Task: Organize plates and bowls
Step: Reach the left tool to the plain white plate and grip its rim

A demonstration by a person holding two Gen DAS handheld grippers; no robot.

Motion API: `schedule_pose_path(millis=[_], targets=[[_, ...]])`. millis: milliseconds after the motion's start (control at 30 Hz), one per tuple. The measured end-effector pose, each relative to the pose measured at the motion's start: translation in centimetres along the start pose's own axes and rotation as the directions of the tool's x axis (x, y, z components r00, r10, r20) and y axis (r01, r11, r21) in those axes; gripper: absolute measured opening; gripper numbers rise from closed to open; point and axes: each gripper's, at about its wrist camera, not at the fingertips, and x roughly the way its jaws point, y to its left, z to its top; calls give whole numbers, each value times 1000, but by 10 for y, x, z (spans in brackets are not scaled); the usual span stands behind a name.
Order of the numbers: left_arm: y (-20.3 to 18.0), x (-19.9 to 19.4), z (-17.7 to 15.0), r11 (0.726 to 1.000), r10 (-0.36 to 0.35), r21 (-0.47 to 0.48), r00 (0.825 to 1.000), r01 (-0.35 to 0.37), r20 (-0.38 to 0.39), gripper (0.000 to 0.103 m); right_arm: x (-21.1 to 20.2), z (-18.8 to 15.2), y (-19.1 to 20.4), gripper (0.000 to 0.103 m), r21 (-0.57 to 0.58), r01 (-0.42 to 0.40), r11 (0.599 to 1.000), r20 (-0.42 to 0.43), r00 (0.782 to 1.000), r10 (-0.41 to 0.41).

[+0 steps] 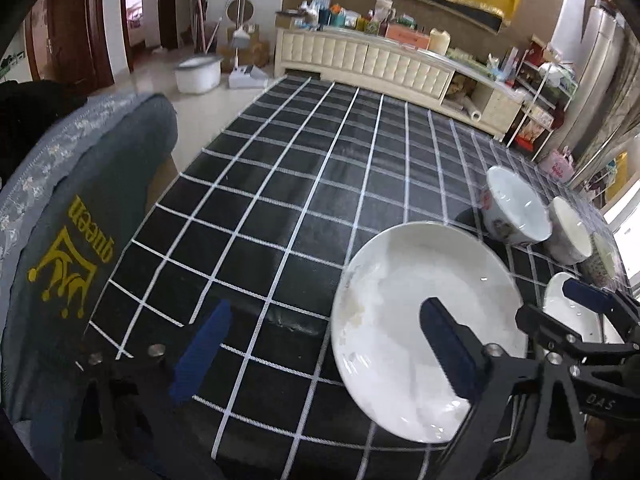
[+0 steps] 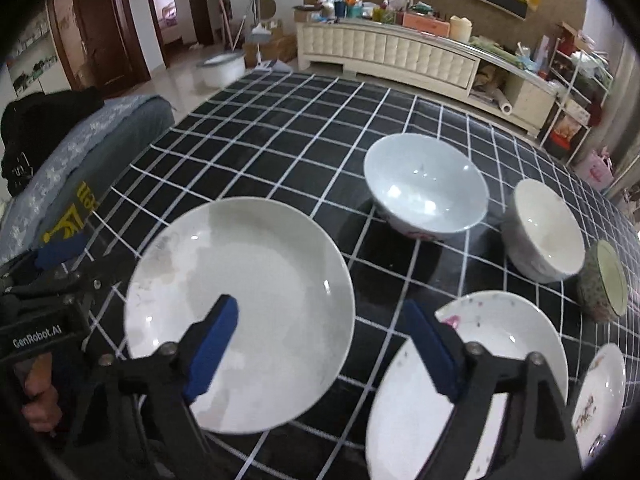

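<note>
A large plain white plate [image 2: 248, 304] lies on the black checked tablecloth [image 2: 280, 152]; it also shows in the left wrist view [image 1: 404, 316]. My right gripper [image 2: 320, 344] is open above the gap between this plate and a flowered plate [image 2: 500, 344]. A third small plate [image 2: 600, 392] lies at the right edge. Behind stand a large pale bowl [image 2: 424, 188], a white bowl [image 2: 544, 232] and a patterned bowl [image 2: 604, 280]. My left gripper [image 1: 328, 344] is open and empty, its right finger over the white plate's near side.
A grey cushioned chair back [image 1: 80, 216] with a gold crown print stands left of the table. A cream cabinet [image 2: 400, 52] with clutter runs along the far wall. The right gripper's body [image 1: 576, 320] shows at right in the left wrist view.
</note>
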Motion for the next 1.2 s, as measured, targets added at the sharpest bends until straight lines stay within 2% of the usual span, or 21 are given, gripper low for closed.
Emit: schedule_pose_path(millis=[133,233,367,433,600,633,733,767,833,900,967,1200], targets=[[-3,17,-3,999,0,32,999,1,-46,93,17,2,0,81,-16,8,1000,-42,999,-8],[-8,29,-6,998,2,58,997,3,-84,87,22,1,-1,81,-33,45,998,-55,997,-47],[-11,39,-10,997,23,80,993,-14,-115,77,29,-2,-4,79,-25,21,999,-88,996,-23],[-8,45,-11,997,22,76,991,-12,-135,73,33,-2,-6,71,-15,12,1000,-102,995,-14],[-5,53,-14,998,13,67,989,-3,-144,68,38,-6,-7,64,-30,3,1000,-106,994,-6],[-5,53,-14,998,12,70,990,-3,-141,66,39,-6,-6,57,-34,3,999,-113,994,-7],[-8,55,-12,997,0,75,990,10,-138,59,42,-5,-5,47,-21,-16,1000,-124,992,13],[-9,56,-12,997,-5,75,990,15,-139,55,41,-5,-5,45,-14,-13,1000,-127,992,11],[-10,56,-11,997,-14,77,989,26,-144,52,39,-6,-8,37,-2,-1,1000,-125,992,1],[-11,57,-10,996,-34,77,988,46,-150,46,38,-7,-10,33,10,1,1000,-121,993,0],[-15,56,-10,994,-63,79,987,75,-150,32,37,-8,-9,32,11,4,1000,-124,992,-3],[-20,57,-10,994,-52,90,988,66,-148,30,32,-9,-11,27,46,17,999,-130,991,-11]])
